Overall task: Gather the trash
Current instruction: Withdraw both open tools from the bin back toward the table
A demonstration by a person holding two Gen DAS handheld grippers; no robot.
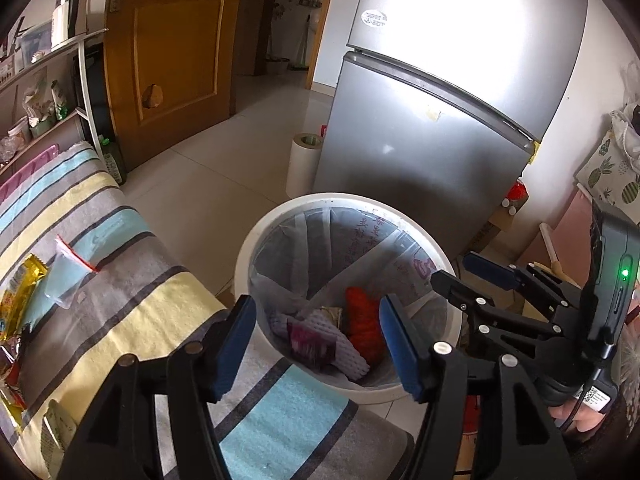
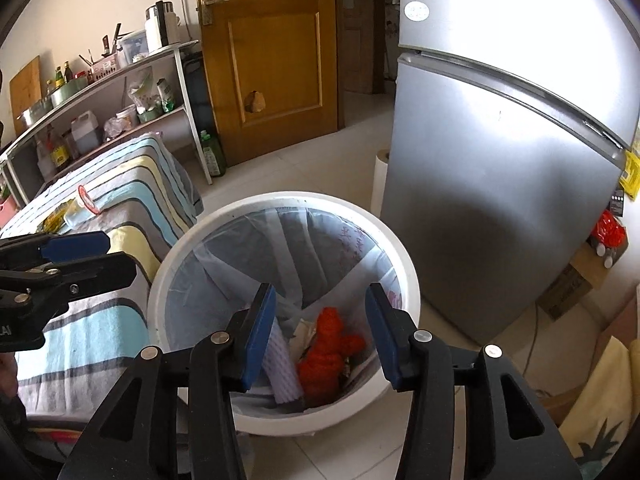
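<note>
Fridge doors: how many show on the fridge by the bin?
2. The upper door sits above the seam; the lower door runs down to the floor behind the bin. None looks hidden.

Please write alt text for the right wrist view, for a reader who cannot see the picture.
The right gripper, jaws open and empty, hangs over a white trash bin holding an orange net and white foam wrap. The left gripper is at left over a striped cloth; a silver fridge stands behind.

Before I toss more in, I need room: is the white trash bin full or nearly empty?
Nearly empty. The white trash bin holds only an orange net and white foam wrap at the bottom; its liner walls show.
</note>
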